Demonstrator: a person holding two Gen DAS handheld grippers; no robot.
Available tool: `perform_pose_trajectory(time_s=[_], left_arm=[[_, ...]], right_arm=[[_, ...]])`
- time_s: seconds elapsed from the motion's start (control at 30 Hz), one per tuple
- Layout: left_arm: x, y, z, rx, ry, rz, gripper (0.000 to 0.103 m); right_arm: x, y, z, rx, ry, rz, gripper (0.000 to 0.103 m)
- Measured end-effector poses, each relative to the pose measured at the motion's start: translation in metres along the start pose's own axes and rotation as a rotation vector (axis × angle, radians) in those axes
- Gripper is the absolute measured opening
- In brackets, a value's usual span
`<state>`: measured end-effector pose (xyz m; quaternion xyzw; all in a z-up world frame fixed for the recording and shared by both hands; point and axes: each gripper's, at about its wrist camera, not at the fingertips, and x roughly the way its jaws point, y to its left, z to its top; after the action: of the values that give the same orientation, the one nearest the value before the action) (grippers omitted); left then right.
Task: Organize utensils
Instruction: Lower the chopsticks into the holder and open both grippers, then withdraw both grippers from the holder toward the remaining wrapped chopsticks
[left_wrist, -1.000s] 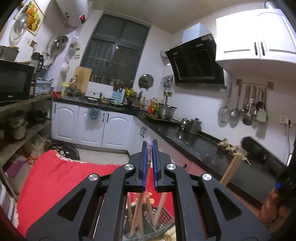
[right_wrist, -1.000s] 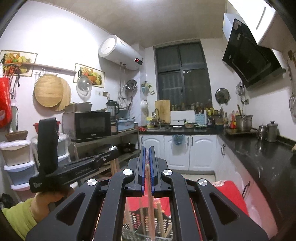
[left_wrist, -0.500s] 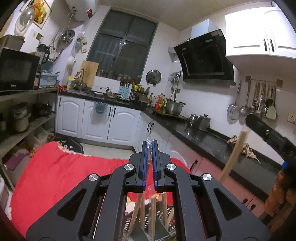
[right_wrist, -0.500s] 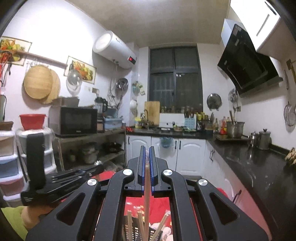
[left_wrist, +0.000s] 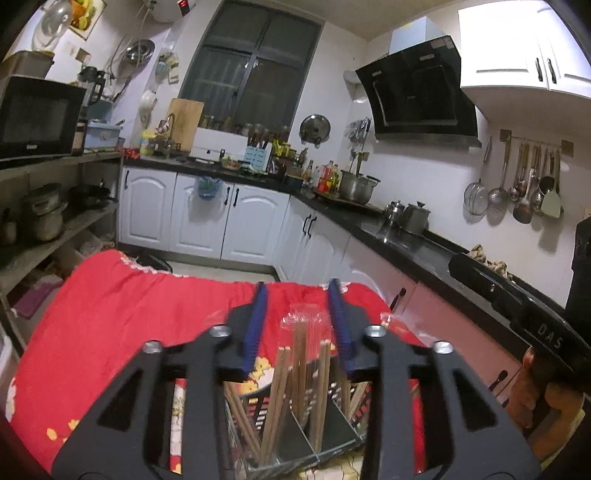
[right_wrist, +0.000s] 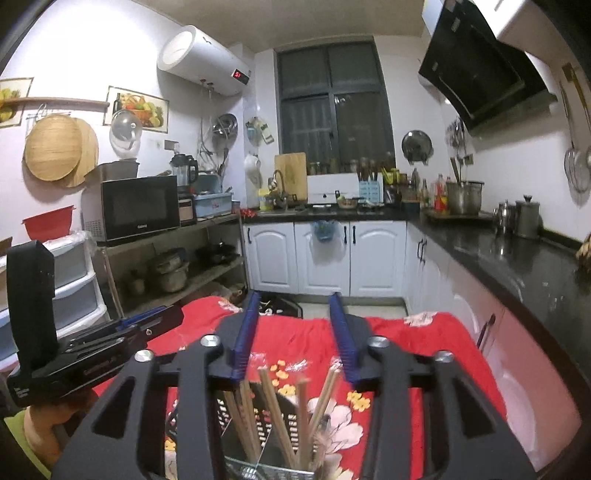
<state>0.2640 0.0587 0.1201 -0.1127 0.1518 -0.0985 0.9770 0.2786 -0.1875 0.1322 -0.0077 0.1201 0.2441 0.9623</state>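
Above slim wooden chopsticks (left_wrist: 295, 373) in a perforated holder (right_wrist: 266, 424), both hand-held grippers (left_wrist: 298, 295) (right_wrist: 293, 306) gape apart.

Two handheld grippers, the left gripper (left_wrist: 298, 286) and the right gripper (right_wrist: 293, 295), over one black utensil holder (left_wrist: 332, 439) on one red tablecloth (left_wrist: 122, 306). Wooden chopsticks (right_wrist: 275, 406) inside: at least six, exact number unclear. One microwave (right_wrist: 136, 206), one water heater (right_wrist: 201, 61).
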Motion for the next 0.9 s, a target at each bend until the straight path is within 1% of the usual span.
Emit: perform_pose_trajectory(time_s=[0.03, 0.07, 0.1, 0.13, 0.17, 0.2, 0.27, 0.3, 0.37, 0.43, 0.57, 0.73, 0.9], left_arm=[[0.0, 0.001, -0.001, -0.001, 0.005, 0.003, 0.03], [-0.001, 0.001, -0.002, -0.001, 0.005, 0.003, 0.036], [-0.002, 0.001, -0.003, -0.001, 0.005, 0.003, 0.04], [-0.002, 0.001, -0.003, -0.003, 0.006, 0.004, 0.046], [-0.003, 0.001, -0.003, -0.004, 0.009, 0.003, 0.051], [-0.004, 0.0, -0.004, -0.002, 0.013, 0.0, 0.054], [-0.008, 0.0, -0.006, 0.006, 0.014, 0.007, 0.065], [-0.01, -0.002, -0.006, 0.009, 0.014, 0.011, 0.067], [-0.016, -0.003, -0.007, 0.008, 0.014, 0.021, 0.079], [-0.02, -0.003, -0.008, 0.008, 0.015, 0.032, 0.086], [-0.03, 0.0, -0.008, 0.007, 0.021, 0.052, 0.092], [-0.045, 0.003, -0.013, 0.008, 0.01, 0.075, 0.092], [-0.053, 0.004, -0.025, -0.007, 0.035, 0.08, 0.092]], right_arm=[[-0.001, 0.0, -0.002, 0.002, 0.004, -0.002, 0.044], [-0.003, -0.001, -0.003, 0.006, 0.005, 0.0, 0.047], [-0.006, -0.002, -0.005, 0.015, 0.003, 0.003, 0.054], [-0.008, -0.003, -0.006, 0.021, 0.005, 0.005, 0.06], [-0.009, -0.005, -0.005, 0.023, 0.009, 0.006, 0.061], [-0.011, -0.006, -0.007, 0.026, 0.015, 0.003, 0.062], [-0.016, -0.008, -0.008, 0.03, 0.02, 0.0, 0.066], [-0.018, -0.01, -0.01, 0.032, 0.021, -0.002, 0.069], [-0.024, -0.012, -0.014, 0.036, 0.029, 0.0, 0.073], [-0.028, -0.014, -0.017, 0.042, 0.036, -0.004, 0.076], [-0.037, -0.015, -0.022, 0.048, 0.053, -0.004, 0.076], [-0.05, -0.012, -0.03, 0.019, 0.067, -0.007, 0.079], [-0.061, -0.005, -0.038, 0.001, 0.073, 0.0, 0.08]])
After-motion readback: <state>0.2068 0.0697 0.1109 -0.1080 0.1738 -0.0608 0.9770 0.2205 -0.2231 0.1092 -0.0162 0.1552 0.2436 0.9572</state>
